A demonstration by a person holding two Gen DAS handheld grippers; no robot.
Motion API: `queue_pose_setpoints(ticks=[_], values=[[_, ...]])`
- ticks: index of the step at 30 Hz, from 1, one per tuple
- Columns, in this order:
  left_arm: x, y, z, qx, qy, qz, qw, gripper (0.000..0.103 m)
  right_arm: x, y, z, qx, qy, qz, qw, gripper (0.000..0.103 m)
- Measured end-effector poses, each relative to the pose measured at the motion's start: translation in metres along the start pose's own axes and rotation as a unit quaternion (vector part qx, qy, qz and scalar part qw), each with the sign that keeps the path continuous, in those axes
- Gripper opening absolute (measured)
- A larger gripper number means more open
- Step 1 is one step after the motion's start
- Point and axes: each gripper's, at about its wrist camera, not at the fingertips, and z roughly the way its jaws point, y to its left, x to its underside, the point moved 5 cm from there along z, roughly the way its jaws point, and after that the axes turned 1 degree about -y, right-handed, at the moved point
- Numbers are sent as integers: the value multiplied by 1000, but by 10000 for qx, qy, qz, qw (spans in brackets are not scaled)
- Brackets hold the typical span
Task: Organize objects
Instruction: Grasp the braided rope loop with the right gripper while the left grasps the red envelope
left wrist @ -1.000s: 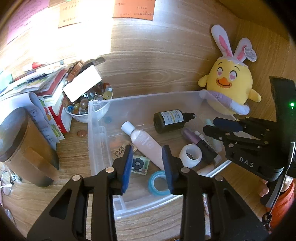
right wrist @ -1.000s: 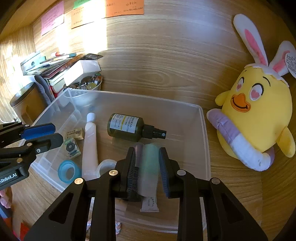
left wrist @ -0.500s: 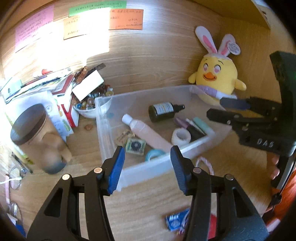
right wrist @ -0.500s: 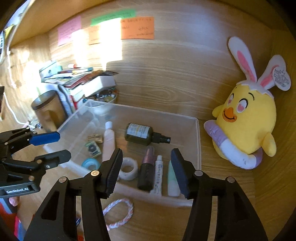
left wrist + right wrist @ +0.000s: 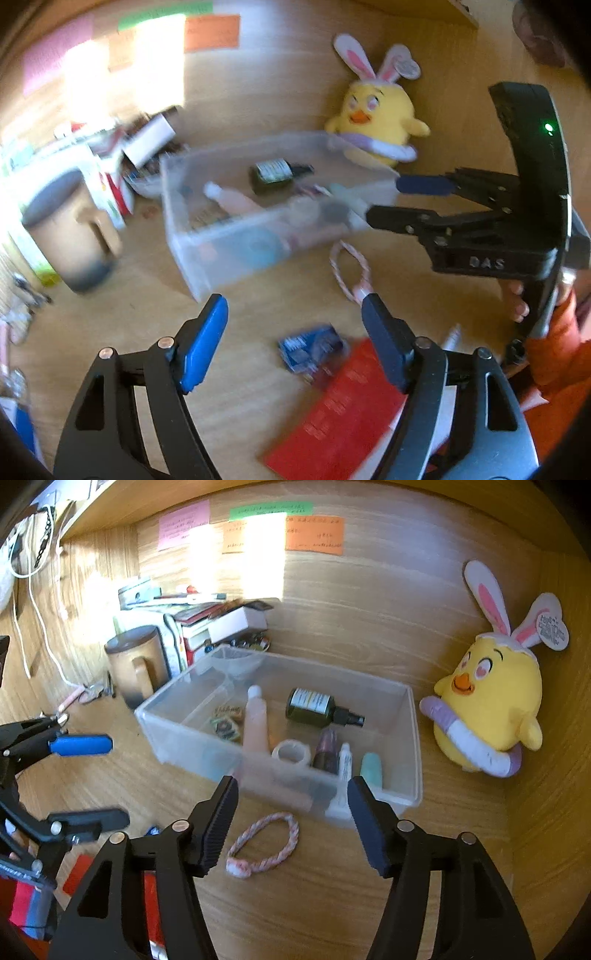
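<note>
A clear plastic bin on the wooden desk holds a dark green spray bottle, a pink tube, a white tape roll, a teal tube and other small items. A pink-white braided loop lies on the desk in front of the bin. My right gripper is open and empty above that loop. My left gripper is open and empty above a blue packet and a red card.
A yellow bunny-eared plush sits right of the bin. A brown mug, stacked books and a bowl of beads stand at the left. Sticky notes hang on the back wall.
Both grippers pulled back from the bin and opened wider. The right one let go of the teal tube, which now lies in the bin. The loop, blue packet and red card came into view.
</note>
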Motion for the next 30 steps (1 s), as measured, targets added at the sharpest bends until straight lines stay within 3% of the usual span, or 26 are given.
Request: queue_pose_setpoints(ticks=[6,12,20,22,27,30], values=[[26,-15,6,331,393,-50,9987,83,23,-1,8,-157,305,242,9991,64],[39,-28,3,574,502,-51,9971,90,46,6,23,-382,698,340,9962,64],[47,-40,15,487,638,266,9964,92,56,22,49,-568,1101,212,9921,63],[47,-39,21,487,686,257,9961,92,56,22,52,-579,1078,258,9921,58],[48,-39,32,598,808,196,9947,92,55,20,51,-520,1012,206,9933,28],[49,-40,34,599,798,177,9948,87,56,15,49,-507,984,237,9936,15]])
